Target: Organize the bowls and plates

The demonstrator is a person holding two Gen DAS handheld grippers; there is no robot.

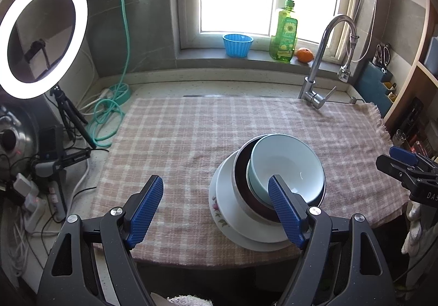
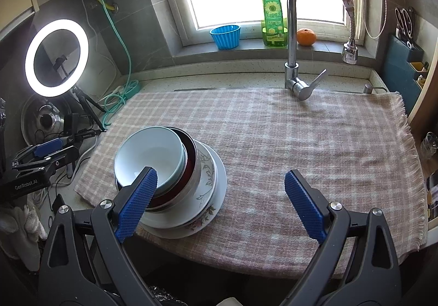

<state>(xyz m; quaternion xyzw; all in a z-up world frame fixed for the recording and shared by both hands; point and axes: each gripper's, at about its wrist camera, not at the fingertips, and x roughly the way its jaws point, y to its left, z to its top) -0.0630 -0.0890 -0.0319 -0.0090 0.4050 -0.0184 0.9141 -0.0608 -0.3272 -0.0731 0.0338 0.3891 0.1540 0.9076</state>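
Observation:
A stack of dishes stands on the checked cloth (image 1: 178, 141) near its front edge. On top is a pale blue bowl (image 1: 287, 166), tilted, inside a dark red metal-rimmed bowl (image 1: 241, 169), on floral white plates (image 1: 221, 210). The stack also shows in the right wrist view: blue bowl (image 2: 150, 155), red bowl (image 2: 189, 166), plates (image 2: 210, 188). My left gripper (image 1: 216, 210) is open and empty, just left of the stack. My right gripper (image 2: 221, 204) is open and empty, just right of it. Each gripper appears at the edge of the other's view.
A tap (image 2: 295, 32) stands at the back of the cloth. On the windowsill are a blue cup (image 2: 225, 36), a green soap bottle (image 2: 273, 13) and an orange (image 2: 306, 36). A ring light (image 1: 41, 37), tripod, cables and a pot lid crowd the left counter.

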